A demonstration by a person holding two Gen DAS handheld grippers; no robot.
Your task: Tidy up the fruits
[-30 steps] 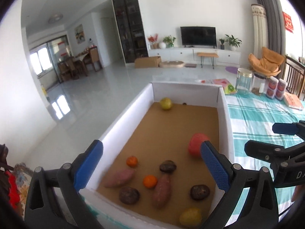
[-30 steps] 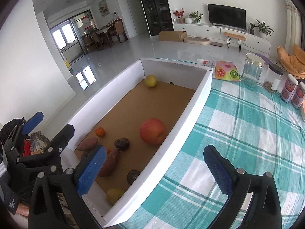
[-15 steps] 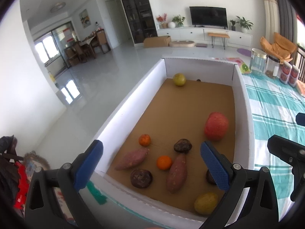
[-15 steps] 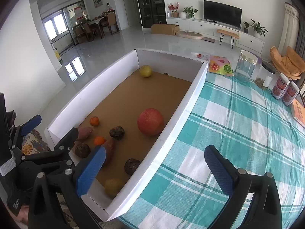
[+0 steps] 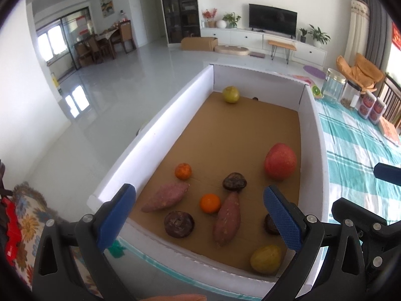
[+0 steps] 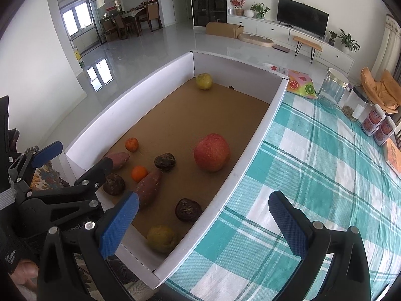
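Contents of white-walled cardboard box (image 5: 160, 135): red apple (image 5: 280, 161) by right wall; green-yellow fruit (image 5: 230, 94) at far end; two mandarins (image 5: 183, 170), two sweet potatoes (image 5: 226, 218), three dark wrinkled fruits (image 5: 179, 224) and yellow fruit (image 5: 266, 258) clustered near end.

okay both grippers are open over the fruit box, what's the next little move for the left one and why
Probably lower the left gripper straight toward the small orange lying between its open fingers. It holds nothing, and that orange sits nearly centred, though the sweet potato lies close beside it, so descend carefully. The right gripper hangs open over the box wall.

white box (image 5: 163, 135), red apple (image 5: 280, 161) (teal-checked tablecloth (image 6: 313, 175))
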